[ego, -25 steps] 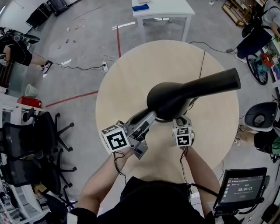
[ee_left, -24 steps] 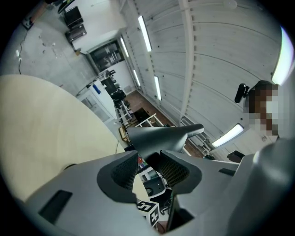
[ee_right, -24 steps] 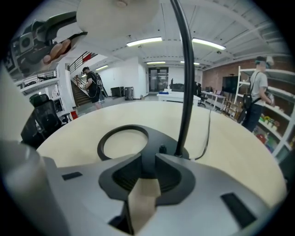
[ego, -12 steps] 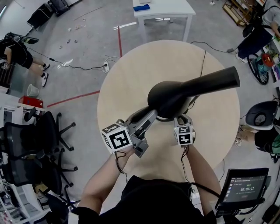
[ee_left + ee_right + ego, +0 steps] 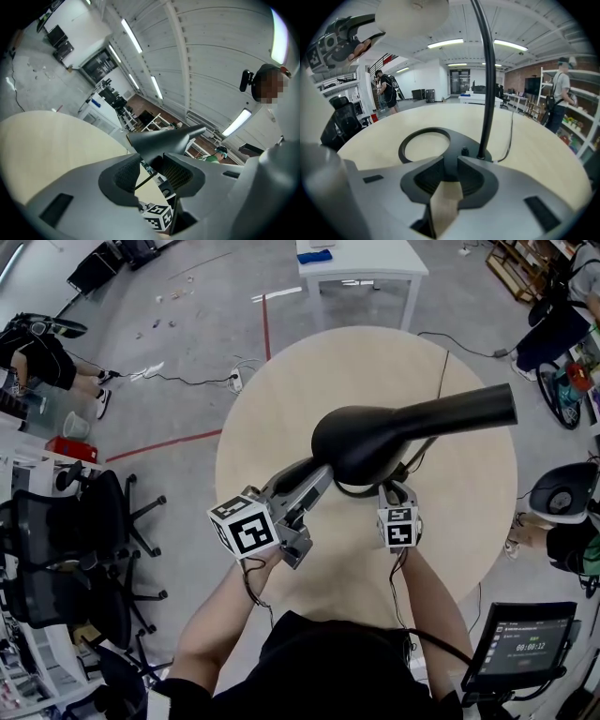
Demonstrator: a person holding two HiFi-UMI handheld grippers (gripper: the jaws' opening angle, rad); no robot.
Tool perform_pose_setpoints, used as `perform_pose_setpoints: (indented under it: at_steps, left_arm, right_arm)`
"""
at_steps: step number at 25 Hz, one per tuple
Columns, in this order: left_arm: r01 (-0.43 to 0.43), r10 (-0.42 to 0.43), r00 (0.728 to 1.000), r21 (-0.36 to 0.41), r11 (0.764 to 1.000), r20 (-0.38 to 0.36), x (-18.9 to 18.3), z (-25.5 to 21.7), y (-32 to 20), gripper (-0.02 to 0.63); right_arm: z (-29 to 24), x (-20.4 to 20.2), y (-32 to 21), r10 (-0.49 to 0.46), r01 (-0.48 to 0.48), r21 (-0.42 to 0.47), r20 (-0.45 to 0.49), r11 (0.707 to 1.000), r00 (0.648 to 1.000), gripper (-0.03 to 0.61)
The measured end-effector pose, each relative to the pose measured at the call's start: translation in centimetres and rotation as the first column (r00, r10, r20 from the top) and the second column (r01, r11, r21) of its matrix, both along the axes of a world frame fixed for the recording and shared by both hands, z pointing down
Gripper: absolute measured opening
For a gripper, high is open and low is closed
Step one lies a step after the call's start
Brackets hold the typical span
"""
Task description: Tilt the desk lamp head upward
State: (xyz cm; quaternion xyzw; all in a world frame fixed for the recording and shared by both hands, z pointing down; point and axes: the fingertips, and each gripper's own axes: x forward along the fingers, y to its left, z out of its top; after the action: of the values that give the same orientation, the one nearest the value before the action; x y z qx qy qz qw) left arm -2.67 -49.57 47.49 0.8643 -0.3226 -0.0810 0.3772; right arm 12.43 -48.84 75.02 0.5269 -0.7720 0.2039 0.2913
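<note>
— Where's the lamp head (image 5: 375,442) right now?

— I've got it in the middle of the head view, up above the round tabletop (image 5: 281,409). Its wide end sits at centre frame and its narrow end runs off toward the right edge.

— And your left side?

— My left hand-held gripper (image 5: 153,165) comes in from the lower left of the head view. In its own view I see the jaws part-way open, closed onto the edge of the lamp head, which fills the gap between them.

— What about the other one?

— The right hand-held gripper (image 5: 450,176) is low on the tabletop, below the lamp head, just right of centre in the head view. Its jaws are nearly together, pinching the near edge of the base (image 5: 457,150). The base's ring lies just beyond them, left of centre in that view. The stem (image 5: 488,84) rises from the base to the top of the frame, and a cord (image 5: 511,131) trails away on the right.
</note>
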Motion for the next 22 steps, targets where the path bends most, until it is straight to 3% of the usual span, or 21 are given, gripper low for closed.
perform_pose_setpoints:
  at_steps: [9,22]
  left_arm:
    - [0.058,-0.059,0.998,0.055,0.997,0.017,-1.9,-2.7,-0.8,0.160]
    - [0.068,-0.070,0.997,0.095,0.993,0.024,-3.1,-4.8,-1.2,0.160]
  right_arm:
    - [0.3,0.3,-0.4,0.000,0.000,-0.018,0.005,1.000,1.000,0.081]
    - [0.4,0.3,-0.9,-0.001,0.001,-0.018,0.005,1.000,1.000,0.081]
